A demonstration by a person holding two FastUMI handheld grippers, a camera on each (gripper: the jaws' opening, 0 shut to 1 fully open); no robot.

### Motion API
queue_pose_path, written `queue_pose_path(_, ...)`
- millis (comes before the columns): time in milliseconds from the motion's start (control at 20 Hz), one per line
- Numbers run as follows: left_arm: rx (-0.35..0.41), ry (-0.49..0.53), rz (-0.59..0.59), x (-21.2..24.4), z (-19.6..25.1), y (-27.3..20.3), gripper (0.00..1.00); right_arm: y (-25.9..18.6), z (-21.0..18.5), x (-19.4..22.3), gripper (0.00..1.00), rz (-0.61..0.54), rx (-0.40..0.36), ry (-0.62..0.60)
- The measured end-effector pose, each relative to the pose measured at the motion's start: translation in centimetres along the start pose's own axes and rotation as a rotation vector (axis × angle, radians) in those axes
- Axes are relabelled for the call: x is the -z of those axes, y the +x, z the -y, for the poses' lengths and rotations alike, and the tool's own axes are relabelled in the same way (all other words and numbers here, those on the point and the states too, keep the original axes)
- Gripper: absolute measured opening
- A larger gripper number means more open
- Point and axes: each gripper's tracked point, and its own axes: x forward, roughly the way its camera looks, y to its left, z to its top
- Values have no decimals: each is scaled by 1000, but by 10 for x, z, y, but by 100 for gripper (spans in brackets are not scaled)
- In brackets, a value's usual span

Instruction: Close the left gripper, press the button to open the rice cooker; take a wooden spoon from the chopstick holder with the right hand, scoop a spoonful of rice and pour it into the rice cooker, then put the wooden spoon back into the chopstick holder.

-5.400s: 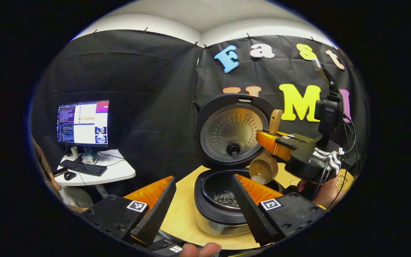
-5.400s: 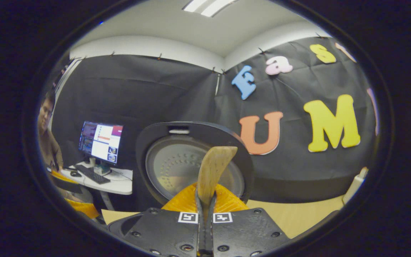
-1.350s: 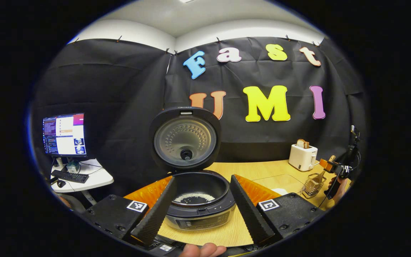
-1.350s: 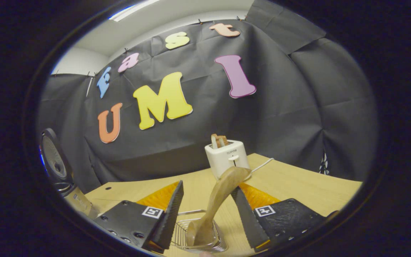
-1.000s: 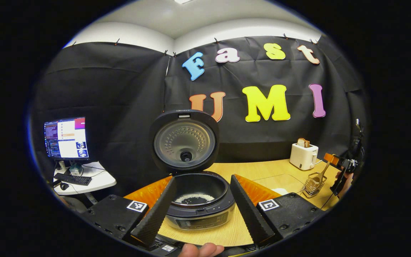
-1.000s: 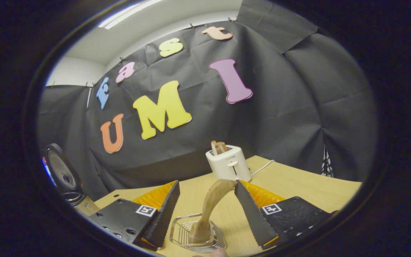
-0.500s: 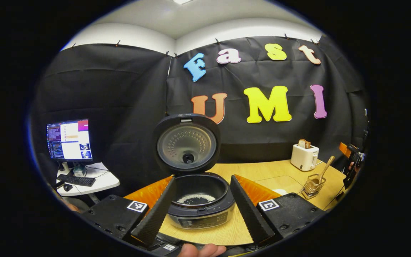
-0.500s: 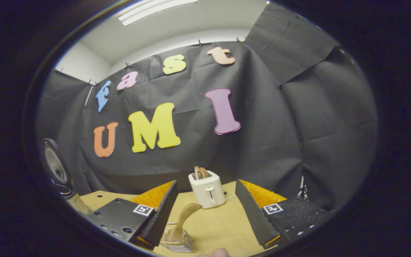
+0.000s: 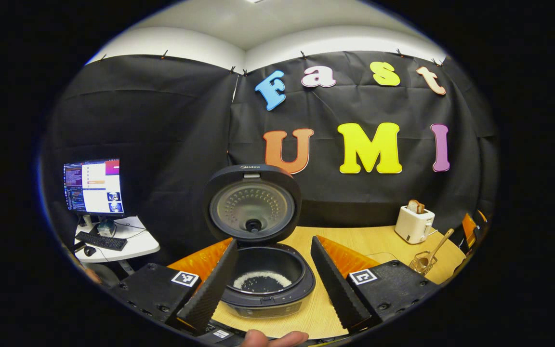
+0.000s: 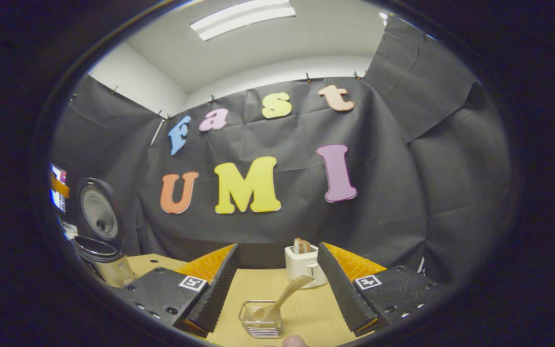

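while both hand-held grippers gape, pale wooden spoon (image 10: 284, 294) leans in wire chopstick holder (image 10: 260, 319).

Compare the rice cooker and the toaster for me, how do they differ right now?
The rice cooker is dark and round, the toaster white and boxy. The rice cooker's lid stands open with rice inside; the toaster holds bread in its slots. Both sit on the wooden table.
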Motion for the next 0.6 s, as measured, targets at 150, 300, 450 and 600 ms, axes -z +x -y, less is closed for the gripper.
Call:
queue_pose_path(150, -5, 4, 5, -32, 3, 18, 97, -4, -19, 24, 95, -70, -92, 5)
queue_pose_path(300, 19, -18, -21, -58, 6, 44, 97, -9, -19, 39, 95, -121, -108, -10)
queue_pose_path(450, -5, -10, -45, -86, -3, 73, 97, -13, -19, 42, 95, -128, -119, 7)
queue_pose_path(600, 3, -3, -92, -105, -5, 98, 97, -13, -15, 40, 95, -123, -113, 23)
